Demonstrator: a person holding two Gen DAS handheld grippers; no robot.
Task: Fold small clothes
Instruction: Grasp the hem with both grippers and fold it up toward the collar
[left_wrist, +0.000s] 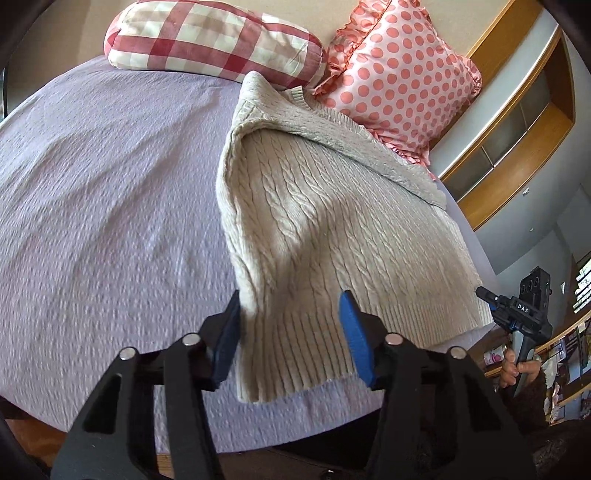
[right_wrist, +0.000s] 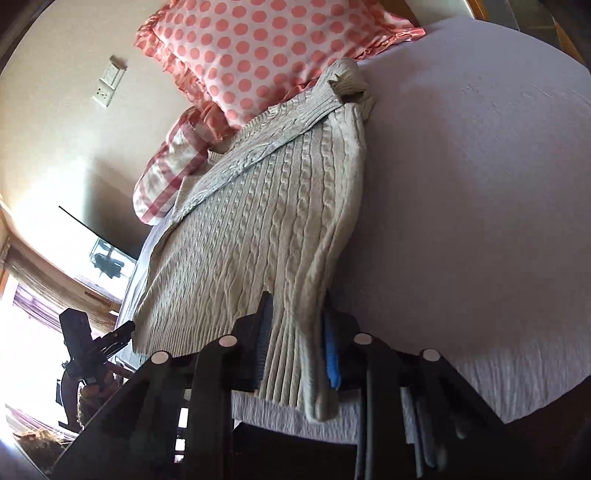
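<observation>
A cream cable-knit sweater (left_wrist: 325, 221) lies on the lilac bedspread (left_wrist: 103, 206), one sleeve folded across its top. My left gripper (left_wrist: 291, 332) straddles the sweater's near left hem corner with its blue pads wide apart, and the cloth sags between them. My right gripper (right_wrist: 295, 343) has its pads close on the bunched ribbed hem at the sweater's (right_wrist: 258, 229) near right corner. The right gripper also shows at the right edge of the left wrist view (left_wrist: 517, 314). The left gripper also shows at the lower left of the right wrist view (right_wrist: 96, 343).
A red-checked pillow (left_wrist: 207, 40) and a pink polka-dot pillow (left_wrist: 406, 74) lie at the head of the bed, just beyond the sweater. Wooden shelving (left_wrist: 517, 140) stands to the right. The bed's near edge (left_wrist: 258, 439) is just below the grippers.
</observation>
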